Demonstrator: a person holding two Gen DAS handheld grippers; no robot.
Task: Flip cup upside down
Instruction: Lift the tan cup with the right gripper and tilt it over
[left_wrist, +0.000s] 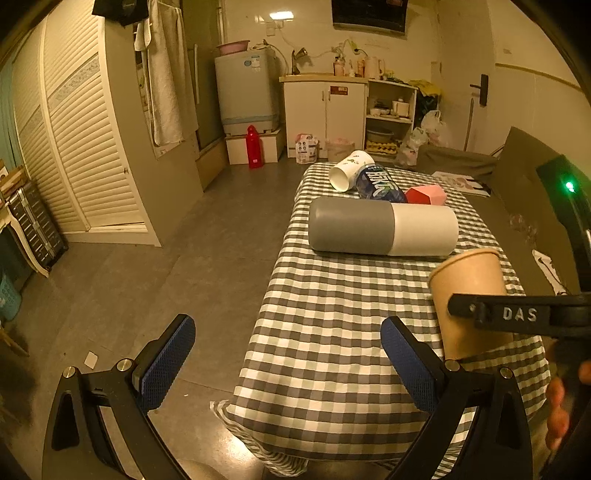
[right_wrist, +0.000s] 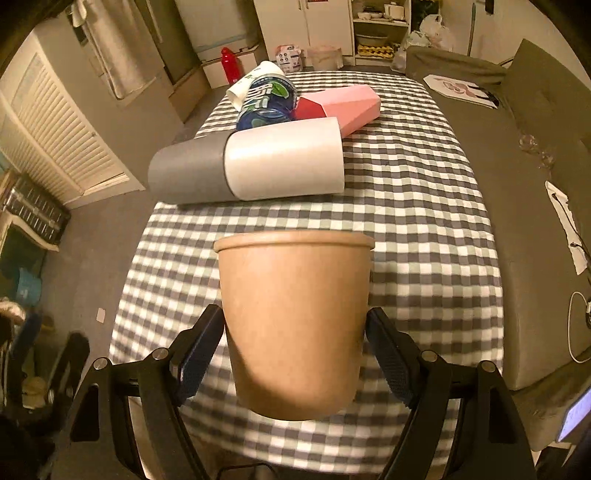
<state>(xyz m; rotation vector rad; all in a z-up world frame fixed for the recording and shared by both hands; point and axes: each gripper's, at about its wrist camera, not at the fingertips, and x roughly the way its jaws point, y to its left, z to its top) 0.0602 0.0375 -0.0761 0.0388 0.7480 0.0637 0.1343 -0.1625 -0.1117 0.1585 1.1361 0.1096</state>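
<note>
A brown paper cup (right_wrist: 295, 325) sits between my right gripper's (right_wrist: 295, 354) fingers, rim up, held just above the checkered tablecloth (right_wrist: 424, 221). Both pads press its sides. In the left wrist view the same cup (left_wrist: 469, 291) is at the right, with a black finger (left_wrist: 517, 314) marked DAS across it. My left gripper (left_wrist: 288, 365) is open and empty at the table's near left corner, to the left of the cup.
A grey and white cylinder (right_wrist: 247, 166) lies across the table's middle. Behind it lie a white paper cup (left_wrist: 349, 171), a blue printed cup (left_wrist: 378, 182) and a pink and red faceted cup (right_wrist: 340, 105). A sofa (right_wrist: 535, 184) runs along the right.
</note>
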